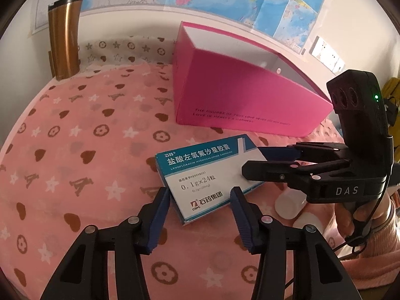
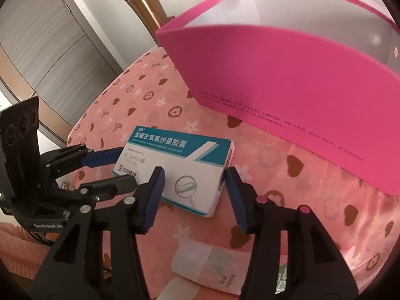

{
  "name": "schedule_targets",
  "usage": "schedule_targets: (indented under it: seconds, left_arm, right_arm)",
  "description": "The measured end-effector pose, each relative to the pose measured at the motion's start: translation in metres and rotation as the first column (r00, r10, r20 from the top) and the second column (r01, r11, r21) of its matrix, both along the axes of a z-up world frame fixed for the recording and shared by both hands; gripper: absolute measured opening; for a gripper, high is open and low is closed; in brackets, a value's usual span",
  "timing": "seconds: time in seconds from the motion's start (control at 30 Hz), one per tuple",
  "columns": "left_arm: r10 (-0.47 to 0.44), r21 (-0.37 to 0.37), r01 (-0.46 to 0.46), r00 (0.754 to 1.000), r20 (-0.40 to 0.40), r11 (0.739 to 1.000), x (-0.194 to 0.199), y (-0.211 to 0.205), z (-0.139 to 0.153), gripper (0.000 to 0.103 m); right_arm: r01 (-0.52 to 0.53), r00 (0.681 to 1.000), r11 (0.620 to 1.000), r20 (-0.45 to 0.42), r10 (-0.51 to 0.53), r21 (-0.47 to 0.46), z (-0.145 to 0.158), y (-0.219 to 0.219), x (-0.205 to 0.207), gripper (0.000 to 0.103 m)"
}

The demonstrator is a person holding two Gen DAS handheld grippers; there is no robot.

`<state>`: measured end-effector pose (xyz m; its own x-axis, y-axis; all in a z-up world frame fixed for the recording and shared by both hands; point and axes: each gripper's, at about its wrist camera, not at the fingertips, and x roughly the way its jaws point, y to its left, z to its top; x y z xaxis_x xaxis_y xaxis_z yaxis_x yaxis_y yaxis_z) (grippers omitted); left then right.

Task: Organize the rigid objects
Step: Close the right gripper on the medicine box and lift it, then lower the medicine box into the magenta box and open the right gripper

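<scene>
A bronze travel mug (image 1: 65, 37) stands upright at the far left corner of the table, on the pink patterned cloth (image 1: 75, 150) that covers it. To its right, along the far edge, sits an open pink box (image 1: 240, 92) with a white inside and a line of dark print low on its near wall.

In front of that box, toward the near edge, a white and teal medicine carton (image 1: 200, 175) lies flat on the cloth. The left gripper (image 1: 200, 202) straddles the carton's left end with its blue pads (image 1: 160, 215) apart; in the left wrist view they seem just short of the carton's sides, and contact cannot be told for sure. The right gripper (image 2: 193, 182) straddles the opposite end in the same way, jaws apart, its pads (image 2: 237, 197) close beside the carton (image 2: 180, 165) without visibly pressing it.

Further right, near the table's near edge, two small white bottles (image 1: 290, 205) lie below the right gripper's body.
</scene>
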<state>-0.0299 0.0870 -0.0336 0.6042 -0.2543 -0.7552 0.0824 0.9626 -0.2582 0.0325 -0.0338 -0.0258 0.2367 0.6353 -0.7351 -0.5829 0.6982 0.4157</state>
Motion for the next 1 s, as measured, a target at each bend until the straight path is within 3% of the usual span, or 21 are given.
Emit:
schedule_targets:
  seconds: [0.4,1.0]
  left_arm:
    - [-0.044,0.005,0.044,0.997,0.065,0.999,0.006,-0.017,0.023,0.05]
    - [-0.109,0.078,0.098,0.982,0.155,0.992,0.011,-0.047,0.055,0.05]
  right_arm:
    - [0.047,0.997,0.998,0.06,-0.049,0.036,0.024,-0.032,-0.012,0.052]
    - [0.11,0.983,0.992,0.137,-0.118,0.062,0.053,-0.07,-0.029,0.052]
